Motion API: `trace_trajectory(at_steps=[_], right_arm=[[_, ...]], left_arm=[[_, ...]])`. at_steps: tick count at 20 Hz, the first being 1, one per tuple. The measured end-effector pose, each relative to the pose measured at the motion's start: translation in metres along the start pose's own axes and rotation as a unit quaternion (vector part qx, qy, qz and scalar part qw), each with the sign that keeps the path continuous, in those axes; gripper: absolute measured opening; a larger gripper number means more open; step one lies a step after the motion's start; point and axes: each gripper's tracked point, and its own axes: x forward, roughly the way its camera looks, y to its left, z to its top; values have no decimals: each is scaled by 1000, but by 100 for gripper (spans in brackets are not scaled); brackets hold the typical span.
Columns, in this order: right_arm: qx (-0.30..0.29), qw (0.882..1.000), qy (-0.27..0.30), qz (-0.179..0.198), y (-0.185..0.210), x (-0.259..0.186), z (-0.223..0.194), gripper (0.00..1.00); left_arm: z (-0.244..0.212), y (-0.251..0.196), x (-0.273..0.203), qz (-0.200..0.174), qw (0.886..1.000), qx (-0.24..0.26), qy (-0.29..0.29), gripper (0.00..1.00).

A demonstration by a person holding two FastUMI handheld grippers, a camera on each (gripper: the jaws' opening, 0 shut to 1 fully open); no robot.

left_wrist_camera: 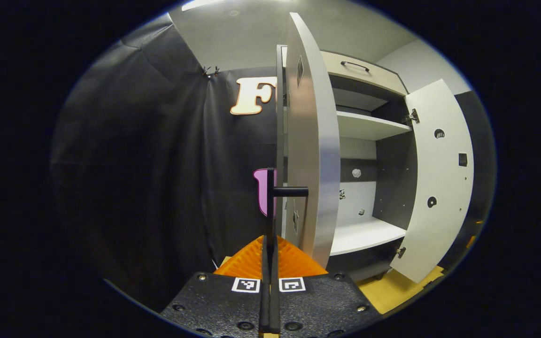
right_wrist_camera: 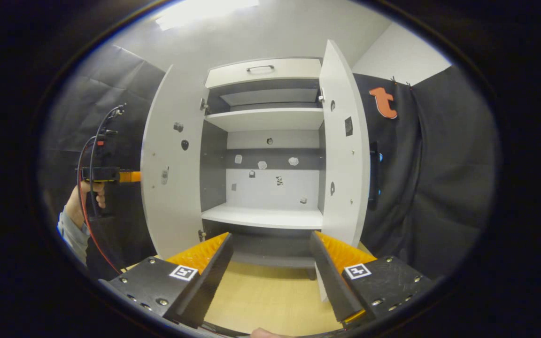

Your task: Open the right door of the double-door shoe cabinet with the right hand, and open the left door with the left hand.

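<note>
Right claw point(right_wrist_camera: 270, 272) gapes over wooden floor point(right_wrist_camera: 270, 295) before open shoe cabinet point(right_wrist_camera: 263, 216).

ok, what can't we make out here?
Left gripper view: lower end of the left door handle, hidden between the left gripper fingers.
Right gripper view: left gripper's fingertips, behind the left door.
Right gripper view: right door handle, mostly behind the right door.
Right gripper view: marks on the cabinet back wall, too small to identify.

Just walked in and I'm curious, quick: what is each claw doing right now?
Left claw: closed on the handle of the left door.
Right claw: open, holding nothing.
</note>
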Motion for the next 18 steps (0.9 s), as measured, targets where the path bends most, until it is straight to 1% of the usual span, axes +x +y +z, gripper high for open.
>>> trace_trajectory(at_steps=[3, 5, 6, 8, 10, 12, 14, 15, 16, 17, 18], right_arm=[[0, 1000, -1, 1, 3, 0, 0, 98], [0, 1000, -2, 0, 2, 0, -1, 98], [1, 1000, -1, 1, 2, 0, -2, 98], [6, 1000, -1, 1, -1, 1, -3, 98], [8, 1000, 0, -1, -4, 2, -5, 98], [9, 1000, 0, -5, -6, 4, -8, 98], [12, 1000, 3, -8, -8, 7, -10, 98], [14, 1000, 4, -6, -6, 8, -13, 98], [14, 1000, 5, -5, -4, 9, -14, 98], [13, 1000, 6, -5, -4, 9, -14, 98], [12, 1000, 6, -5, -4, 9, -14, 98]], left_arm=[[-2, 0, 0, 7, 1000, 6, 2, 1], [-1, -1, 1, 4, 1000, 6, 0, 1], [-1, 0, 0, 4, 1000, 3, -4, 3], [-2, 1, -1, 3, 1000, -5, -7, 4], [-2, 8, -5, 16, 1000, -4, -14, 9], [0, 18, -11, 35, 999, 5, -25, 30], [3, 21, -21, 42, 999, 5, -28, 52], [0, 22, -29, 46, 999, 10, -24, 59], [-2, 23, -36, 48, 999, 13, -23, 75], [-1, 21, -42, 48, 998, 18, -21, 74], [-1, 18, -49, 45, 998, 20, -24, 86]])
